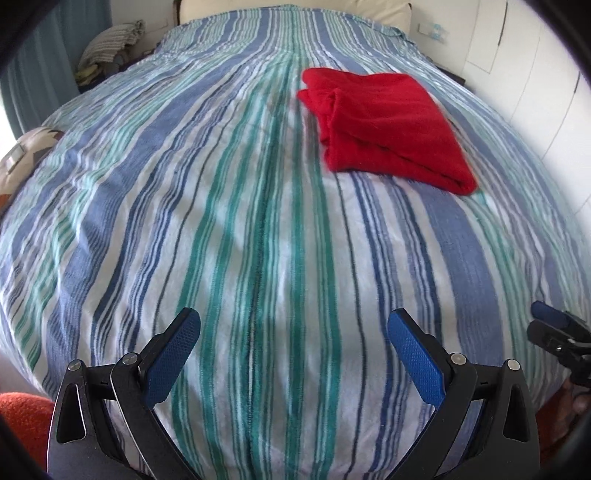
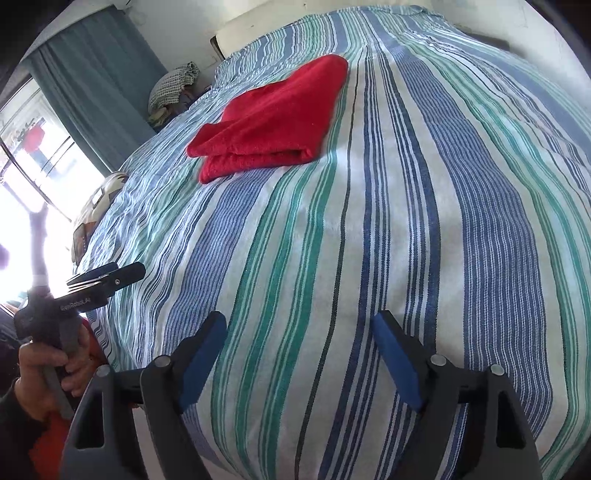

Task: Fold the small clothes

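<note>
A red garment (image 1: 384, 129) lies folded into a rough rectangle on the striped bed cover (image 1: 258, 240), right of the middle and well beyond both tools. In the right wrist view the same red garment (image 2: 273, 114) sits up and to the left, with a lower layer sticking out at its near left corner. My left gripper (image 1: 293, 321) hangs open over bare cover, nothing between its blue pads. My right gripper (image 2: 299, 321) is likewise open and empty above the stripes.
A hand (image 2: 48, 369) holds the left tool at the bed's left side. A checked cloth heap (image 2: 173, 88), a teal curtain (image 2: 96, 85) and a bright window stand left. White cupboard doors (image 1: 535, 74) line the right. A pillow (image 1: 295, 11) lies at the head.
</note>
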`<action>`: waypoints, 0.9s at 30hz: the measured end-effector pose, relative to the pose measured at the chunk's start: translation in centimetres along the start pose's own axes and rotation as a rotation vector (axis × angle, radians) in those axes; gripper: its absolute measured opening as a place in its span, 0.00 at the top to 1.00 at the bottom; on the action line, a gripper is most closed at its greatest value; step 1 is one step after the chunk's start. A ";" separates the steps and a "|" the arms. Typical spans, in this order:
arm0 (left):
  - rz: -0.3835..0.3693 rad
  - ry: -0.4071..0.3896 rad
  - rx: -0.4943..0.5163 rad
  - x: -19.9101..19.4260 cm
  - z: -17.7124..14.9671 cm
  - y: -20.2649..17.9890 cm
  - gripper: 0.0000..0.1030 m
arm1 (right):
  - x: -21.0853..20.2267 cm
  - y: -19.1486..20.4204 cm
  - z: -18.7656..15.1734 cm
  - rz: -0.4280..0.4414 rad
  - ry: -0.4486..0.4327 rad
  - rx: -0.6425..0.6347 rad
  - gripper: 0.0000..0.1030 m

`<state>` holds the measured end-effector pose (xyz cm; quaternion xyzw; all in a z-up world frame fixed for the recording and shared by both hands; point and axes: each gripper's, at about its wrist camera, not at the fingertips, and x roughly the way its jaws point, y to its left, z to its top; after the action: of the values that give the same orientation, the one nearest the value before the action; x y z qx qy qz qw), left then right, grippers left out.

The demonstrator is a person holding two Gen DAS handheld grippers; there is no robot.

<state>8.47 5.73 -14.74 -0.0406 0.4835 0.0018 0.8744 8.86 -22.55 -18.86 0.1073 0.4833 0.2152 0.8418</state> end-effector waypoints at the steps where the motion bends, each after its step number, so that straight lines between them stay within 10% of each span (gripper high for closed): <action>1: -0.038 -0.003 -0.013 -0.2 0.6 0.2 0.01 | 0.0 0.0 0.1 -0.001 0.004 0.003 0.20; 9: -0.259 -0.122 -0.162 0.9 15.0 2.7 0.01 | -0.2 -0.9 5.2 0.107 -0.039 0.086 0.20; 13: -0.236 -0.039 -0.191 7.3 21.1 2.4 0.01 | 0.2 -1.5 13.2 0.119 -0.145 0.079 0.20; 18: -0.184 0.124 -0.182 13.8 19.5 1.5 0.02 | 4.6 -3.2 21.4 0.137 -0.156 0.144 0.20; 23: -0.177 0.102 -0.119 14.3 17.2 0.3 0.03 | 13.0 -3.5 22.7 0.211 -0.003 0.210 0.21; 27: -0.281 0.146 -0.152 14.7 17.4 -0.2 0.71 | 15.2 -0.9 21.1 0.153 0.005 0.099 0.59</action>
<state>31.01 6.31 -17.92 -0.1739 0.5336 -0.0869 0.8231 33.88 -15.66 -20.09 0.1849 0.4858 0.2551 0.8153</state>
